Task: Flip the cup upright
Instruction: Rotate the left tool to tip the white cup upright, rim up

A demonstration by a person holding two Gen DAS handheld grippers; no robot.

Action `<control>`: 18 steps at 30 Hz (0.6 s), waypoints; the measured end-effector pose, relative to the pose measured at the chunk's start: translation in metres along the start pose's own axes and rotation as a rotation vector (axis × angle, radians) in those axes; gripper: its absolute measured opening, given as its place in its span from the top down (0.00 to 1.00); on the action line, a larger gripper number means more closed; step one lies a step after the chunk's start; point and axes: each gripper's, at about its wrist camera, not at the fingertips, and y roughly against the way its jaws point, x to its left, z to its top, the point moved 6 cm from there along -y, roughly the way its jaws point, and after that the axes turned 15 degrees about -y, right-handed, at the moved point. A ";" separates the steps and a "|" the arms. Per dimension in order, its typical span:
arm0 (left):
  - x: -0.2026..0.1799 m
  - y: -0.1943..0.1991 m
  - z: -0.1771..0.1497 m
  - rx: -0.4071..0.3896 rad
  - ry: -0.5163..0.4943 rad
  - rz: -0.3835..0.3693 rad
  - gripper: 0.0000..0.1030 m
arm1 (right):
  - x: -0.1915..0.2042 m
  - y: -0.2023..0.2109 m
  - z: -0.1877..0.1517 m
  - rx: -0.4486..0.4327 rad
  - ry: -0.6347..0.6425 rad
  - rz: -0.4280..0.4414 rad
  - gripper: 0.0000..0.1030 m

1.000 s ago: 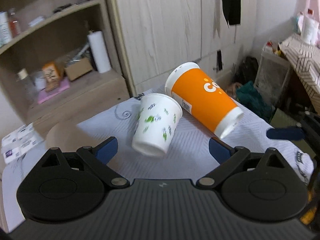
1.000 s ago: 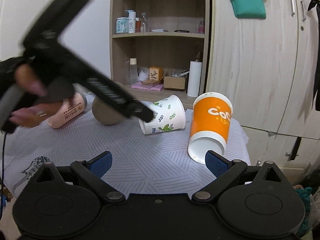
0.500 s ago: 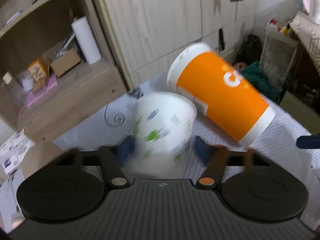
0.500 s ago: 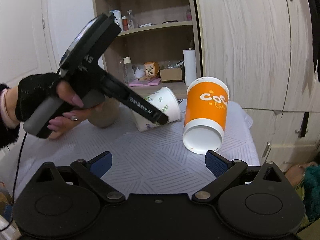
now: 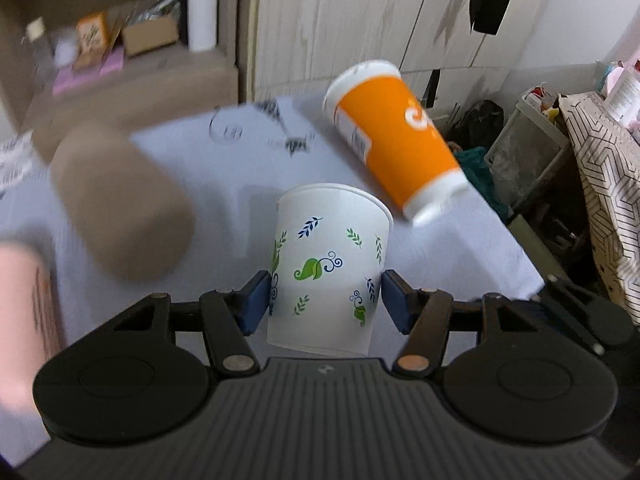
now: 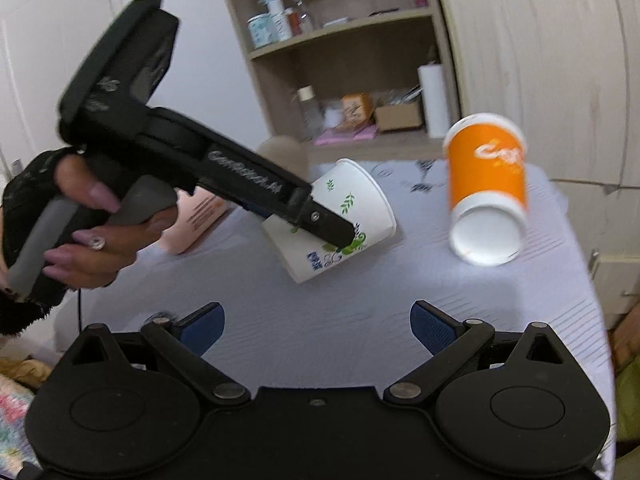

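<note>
Left wrist: cup between fingers

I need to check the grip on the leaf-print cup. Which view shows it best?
The left wrist view: the leaf-print cup sits unobstructed between the left tool pads. In the right wrist view it is tilted, lifted, and partly hidden behind the tool's finger.

Your left hand-held gripper is clamped across the leaf-print paper cup, angled downward; your right hand-held gripper hangs spread wide, holding nothing.
</note>
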 end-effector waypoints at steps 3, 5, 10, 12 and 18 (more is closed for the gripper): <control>-0.002 0.010 -0.018 0.025 0.055 -0.024 0.43 | 0.009 -0.002 -0.007 0.040 -0.014 0.032 0.02; -0.002 0.015 -0.028 0.047 0.090 -0.040 0.43 | 0.013 -0.004 -0.009 0.070 -0.053 0.060 0.02; -0.007 0.015 -0.042 0.079 0.127 -0.062 0.42 | 0.021 -0.012 -0.019 0.131 -0.126 0.096 0.02; -0.008 0.016 -0.041 0.075 0.118 -0.069 0.40 | 0.022 -0.018 -0.019 0.149 -0.136 0.088 0.02; -0.004 0.015 -0.033 0.039 0.068 -0.074 0.24 | 0.018 -0.030 -0.013 0.188 -0.181 0.109 0.02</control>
